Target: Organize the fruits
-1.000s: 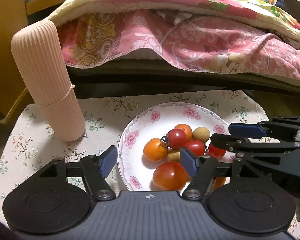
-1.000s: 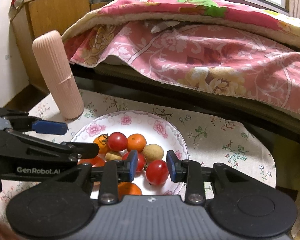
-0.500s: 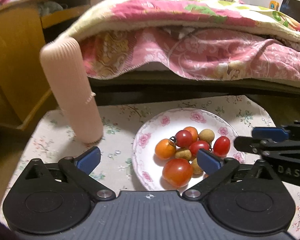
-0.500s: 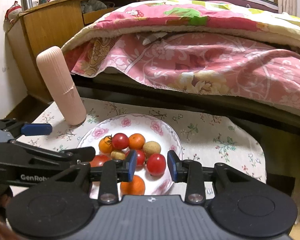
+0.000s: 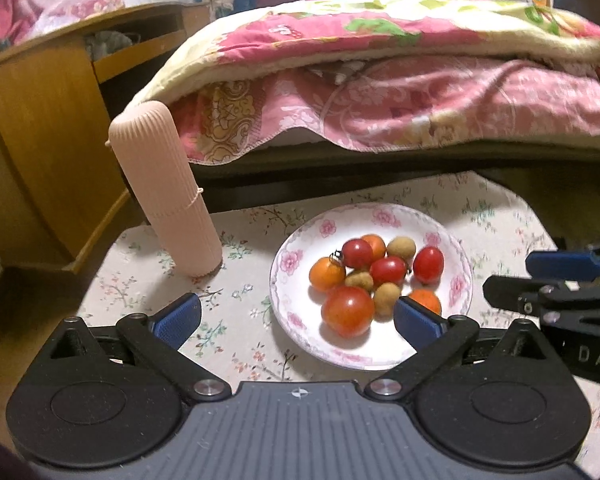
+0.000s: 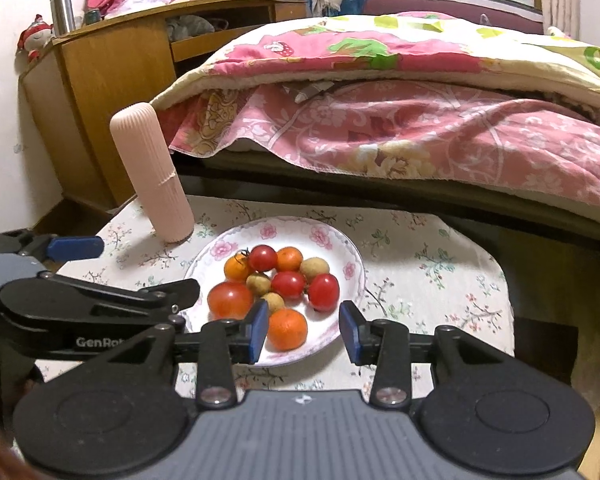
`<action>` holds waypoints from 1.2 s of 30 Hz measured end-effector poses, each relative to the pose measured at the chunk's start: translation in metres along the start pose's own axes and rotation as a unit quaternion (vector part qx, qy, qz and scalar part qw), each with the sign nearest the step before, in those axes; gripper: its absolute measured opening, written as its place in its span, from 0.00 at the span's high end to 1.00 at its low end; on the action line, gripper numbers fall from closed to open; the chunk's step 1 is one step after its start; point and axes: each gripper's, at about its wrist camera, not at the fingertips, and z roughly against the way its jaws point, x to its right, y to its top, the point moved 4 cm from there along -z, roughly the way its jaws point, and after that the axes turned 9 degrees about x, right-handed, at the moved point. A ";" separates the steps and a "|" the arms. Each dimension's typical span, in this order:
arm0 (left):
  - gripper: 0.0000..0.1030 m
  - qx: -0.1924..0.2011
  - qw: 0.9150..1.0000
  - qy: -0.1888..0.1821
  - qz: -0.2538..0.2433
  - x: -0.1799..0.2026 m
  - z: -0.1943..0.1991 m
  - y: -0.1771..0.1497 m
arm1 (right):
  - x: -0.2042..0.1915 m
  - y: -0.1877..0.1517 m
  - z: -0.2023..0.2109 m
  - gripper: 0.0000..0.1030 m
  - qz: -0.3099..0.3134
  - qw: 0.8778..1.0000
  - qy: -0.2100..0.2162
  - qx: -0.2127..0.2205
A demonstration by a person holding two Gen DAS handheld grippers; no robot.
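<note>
A white floral plate (image 5: 285, 264) (image 6: 342, 249) holds several small fruits. Among them are a big red tomato (image 5: 347, 311) (image 6: 230, 300), a red cherry tomato (image 5: 428, 265) (image 6: 323, 291), an orange fruit (image 6: 287, 329) and brownish longans (image 5: 400, 249). My left gripper (image 5: 296, 320) hovers short of the plate's near-left rim, open wide, nothing between its pads. My right gripper (image 6: 303, 332) hangs over the plate's near edge with its jaws opening. The orange fruit shows between its pads, untouched, lying on the plate. Each gripper also shows at the edge of the other's view (image 5: 512, 276) (image 6: 136, 270).
A tall pink ribbed cylinder (image 5: 168, 196) (image 6: 152, 172) stands on the floral tablecloth (image 5: 228, 320) left of the plate. Behind the table runs a bed with a pink quilt (image 5: 400, 92) hanging over its edge. A wooden cabinet (image 5: 40, 120) stands at the left.
Both grippers drew back and up from the plate. The left jaws spread wide. The right jaws widened, and the red cherry tomato seen between them now lies on the plate.
</note>
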 end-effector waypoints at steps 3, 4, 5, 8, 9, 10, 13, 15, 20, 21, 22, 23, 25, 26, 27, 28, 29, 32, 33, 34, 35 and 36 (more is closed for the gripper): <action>0.00 -0.005 1.000 0.000 0.005 0.001 0.006 -0.004 | 0.002 -0.004 0.006 0.56 -0.008 1.000 -0.003 -0.002; 0.00 -0.007 1.000 -0.004 0.010 0.001 0.007 -0.004 | 0.002 -0.006 0.007 0.56 -0.011 1.000 -0.004 -0.003; 0.00 -0.007 1.000 -0.007 0.013 0.000 0.009 -0.005 | 0.002 -0.007 0.008 0.56 -0.014 1.000 -0.004 -0.003; 0.00 -0.009 1.000 -0.007 0.018 -0.001 0.013 -0.007 | 0.001 -0.010 0.012 0.56 -0.017 1.000 -0.005 -0.006; 0.00 -0.011 1.000 -0.008 0.020 -0.001 0.014 -0.008 | 0.001 -0.011 0.013 0.56 -0.018 1.000 -0.005 -0.007; 0.00 -0.013 1.000 -0.010 0.022 -0.002 0.016 -0.010 | 0.001 -0.013 0.014 0.56 -0.019 1.000 -0.006 -0.007; 0.00 -0.014 1.000 -0.009 0.021 -0.001 0.020 -0.013 | -0.001 -0.016 0.018 0.56 -0.023 1.000 -0.006 -0.009; 0.00 -0.011 1.000 -0.009 0.022 -0.002 0.024 -0.016 | -0.002 -0.019 0.021 0.56 -0.025 1.000 -0.005 -0.012; 0.00 -0.010 1.000 -0.003 0.029 -0.002 0.035 -0.022 | -0.005 -0.026 0.032 0.56 -0.034 0.999 -0.003 -0.016; 0.00 -0.011 0.999 -0.002 0.031 -0.003 0.037 -0.024 | -0.006 -0.028 0.034 0.56 -0.037 0.999 -0.002 -0.017; 0.00 -0.013 0.999 -0.002 0.034 -0.003 0.039 -0.025 | -0.007 -0.030 0.037 0.56 -0.038 0.999 -0.001 -0.018; 0.00 -0.015 0.999 -0.003 0.036 -0.004 0.041 -0.027 | -0.009 -0.032 0.039 0.56 -0.039 0.999 0.000 -0.019; 0.00 -0.017 0.999 -0.004 0.039 -0.004 0.047 -0.031 | -0.013 -0.037 0.045 0.56 -0.039 0.999 0.000 -0.021; 0.00 -0.018 0.999 -0.006 0.040 -0.005 0.050 -0.032 | -0.014 -0.039 0.047 0.56 -0.039 0.999 0.000 -0.022; 0.00 -0.018 0.999 -0.007 0.041 -0.005 0.052 -0.034 | -0.016 -0.041 0.049 0.56 -0.040 0.999 0.002 -0.024; 0.00 -0.019 0.999 -0.007 0.042 -0.004 0.055 -0.036 | -0.018 -0.044 0.052 0.55 -0.041 0.999 0.004 -0.025; 0.00 -0.019 0.999 -0.005 0.041 -0.004 0.059 -0.038 | -0.020 -0.046 0.055 0.55 -0.041 0.999 0.005 -0.026; 0.00 -0.022 0.999 -0.007 0.044 -0.004 0.067 -0.044 | -0.024 -0.051 0.062 0.55 -0.042 0.999 0.005 -0.028; 0.00 -0.024 0.999 -0.007 0.046 -0.005 0.069 -0.046 | -0.025 -0.053 0.064 0.55 -0.044 0.999 0.006 -0.028; 0.00 -0.024 0.999 -0.008 0.047 -0.005 0.072 -0.048 | -0.026 -0.054 0.067 0.55 -0.045 0.999 0.006 -0.027; 0.00 -0.023 0.999 -0.007 0.049 -0.006 0.075 -0.049 | -0.026 -0.055 0.069 0.55 -0.046 0.999 0.006 -0.027; 0.00 -0.023 0.998 -0.007 0.050 -0.006 0.078 -0.050 | -0.027 -0.056 0.072 0.55 -0.046 0.999 0.007 -0.027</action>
